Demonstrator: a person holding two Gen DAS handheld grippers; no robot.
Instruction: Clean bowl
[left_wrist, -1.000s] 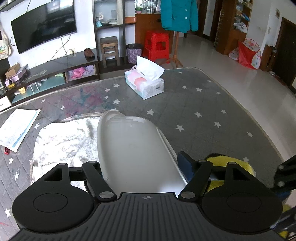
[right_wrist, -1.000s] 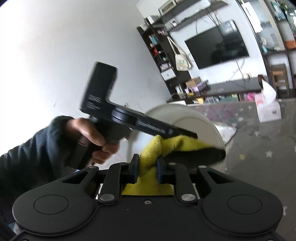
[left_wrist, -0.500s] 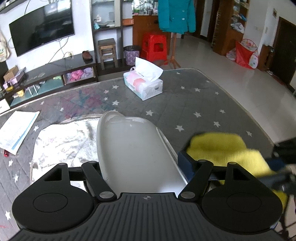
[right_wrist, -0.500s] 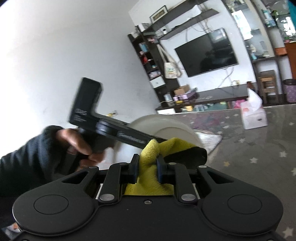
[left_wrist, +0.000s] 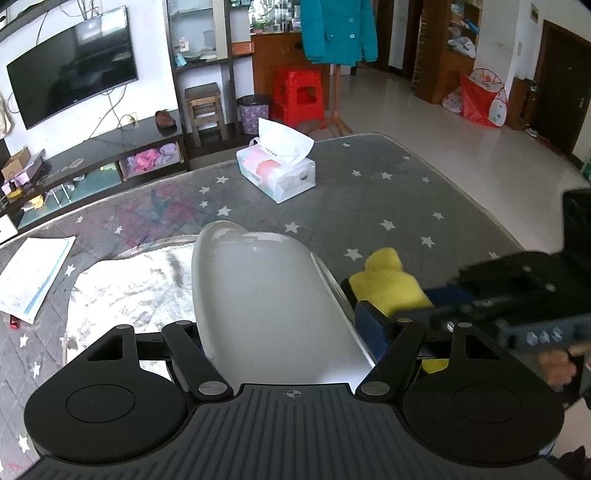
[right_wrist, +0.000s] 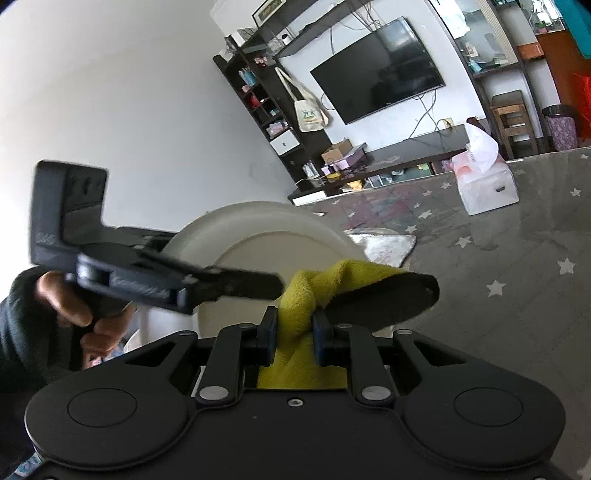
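Star-print table (left_wrist: 406, 192); plain white bowl (left_wrist: 266, 295) tilted, clamped by left gripper (left_wrist: 280, 325); right gripper (right_wrist: 293, 334) grasping yellow cloth (right_wrist: 295, 354).

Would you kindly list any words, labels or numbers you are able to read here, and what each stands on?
Nothing reads for certain.
Raised letters on the right gripper's body: blurred.
Raised letters on the left gripper's body: blurred.
Print on the tissue pack: too small.
Print on the sheet of paper: too small.
Green print on the tote bag: unreadable.
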